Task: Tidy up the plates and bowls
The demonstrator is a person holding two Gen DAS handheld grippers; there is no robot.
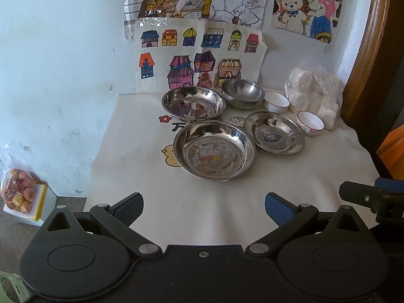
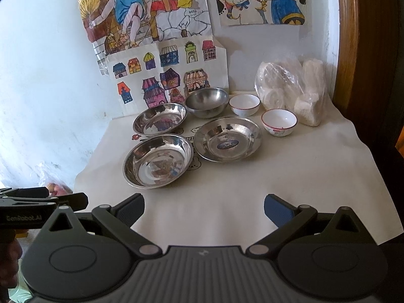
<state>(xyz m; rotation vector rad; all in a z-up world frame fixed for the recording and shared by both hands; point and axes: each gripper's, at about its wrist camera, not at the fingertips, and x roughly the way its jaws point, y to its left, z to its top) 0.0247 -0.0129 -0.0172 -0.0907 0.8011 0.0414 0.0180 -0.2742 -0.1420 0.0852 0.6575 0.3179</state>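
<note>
**Both grippers wide apart over the near cloth, dishes untouched**

We hold our left gripper (image 1: 204, 208) low over the near edge of the white cloth (image 1: 202, 202), its fingers spread wide with nothing between them. Our right gripper (image 2: 204, 208) hangs just beside it, equally spread and empty; its tip shows at the right edge of the left wrist view.

Ahead of us the dishes sit in a loose cluster on the cloth. Nearest is a deep steel plate (image 1: 214, 150), and just behind it a second deep steel plate (image 1: 193, 103). To the right of the nearest lies a flatter steel plate with a blue label in its well (image 1: 274, 132). At the back stands a steel bowl (image 1: 242, 93), close to the wall. Beside that bowl is a white ceramic bowl with a red rim (image 1: 276, 101), and nearer to us a second such bowl with a painted side (image 1: 310, 122).

A clear bag of white things (image 1: 315, 96) rests in the far right corner. Children's drawings (image 1: 197, 50) hang on the wall behind. A bag of red fruit (image 1: 17, 189) sits on a box on the floor to the left.
</note>
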